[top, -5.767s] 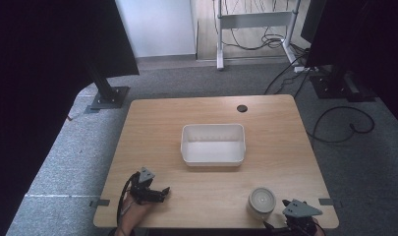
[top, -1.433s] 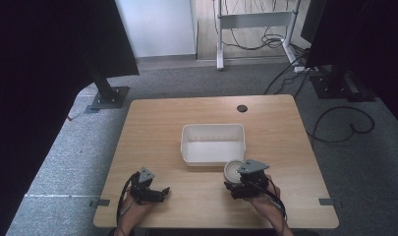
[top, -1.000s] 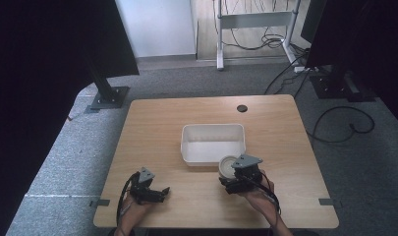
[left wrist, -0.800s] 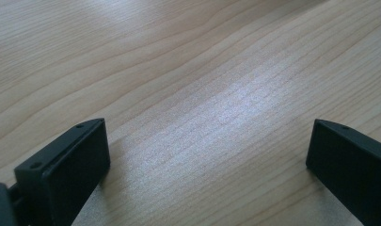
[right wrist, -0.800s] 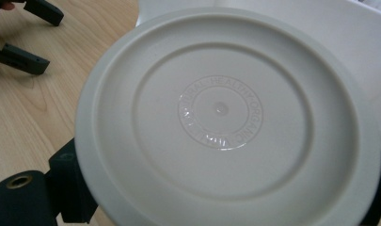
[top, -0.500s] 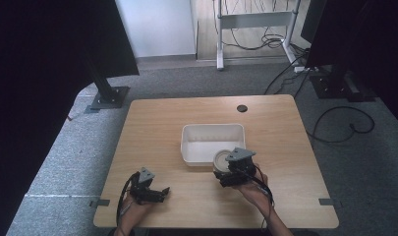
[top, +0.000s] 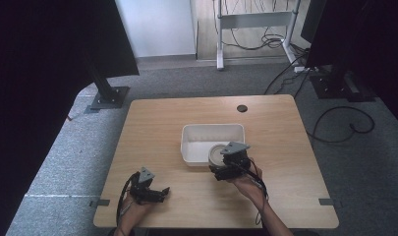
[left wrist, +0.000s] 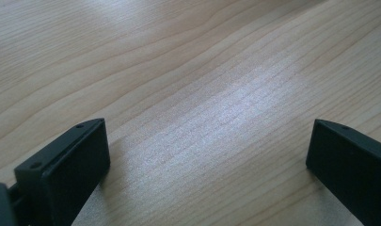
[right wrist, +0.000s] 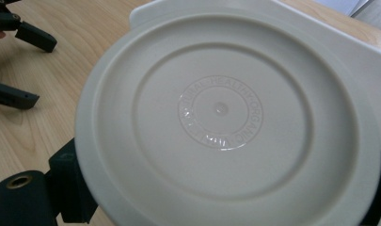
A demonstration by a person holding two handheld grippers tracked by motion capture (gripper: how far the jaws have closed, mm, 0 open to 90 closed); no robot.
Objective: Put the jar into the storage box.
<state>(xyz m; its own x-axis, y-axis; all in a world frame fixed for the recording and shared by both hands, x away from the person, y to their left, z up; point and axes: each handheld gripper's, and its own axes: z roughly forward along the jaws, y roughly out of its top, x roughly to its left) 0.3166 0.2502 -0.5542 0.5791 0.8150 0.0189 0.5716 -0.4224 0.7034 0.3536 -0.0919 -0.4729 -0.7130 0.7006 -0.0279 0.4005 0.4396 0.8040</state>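
Note:
My right gripper (top: 220, 161) is shut on a round white tub with a cream lid (top: 217, 154), held above the near edge of the white rectangular bin (top: 192, 132). Up close in the right gripper view, the lid (right wrist: 226, 122) has embossed lettering at its centre, and the bin's rim (right wrist: 320, 33) lies behind it. My left gripper (top: 159, 193) rests at the front left of the wooden table (top: 152, 123), its jaws wide open. Nothing but bare wood (left wrist: 202, 108) lies between its fingers (left wrist: 66, 165). It also appears far off as the left gripper (right wrist: 19, 61) in the right gripper view.
A dark round grommet hole (top: 241, 107) sits near the table's far edge. Black stands with base plates (top: 108, 96) and loose cables (top: 344, 123) lie on the grey carpet around the table. A white desk frame (top: 255, 22) stands behind.
My right gripper took hold of the tub at the front right corner and has carried it left and forward to the bin's near edge. The left gripper has not moved.

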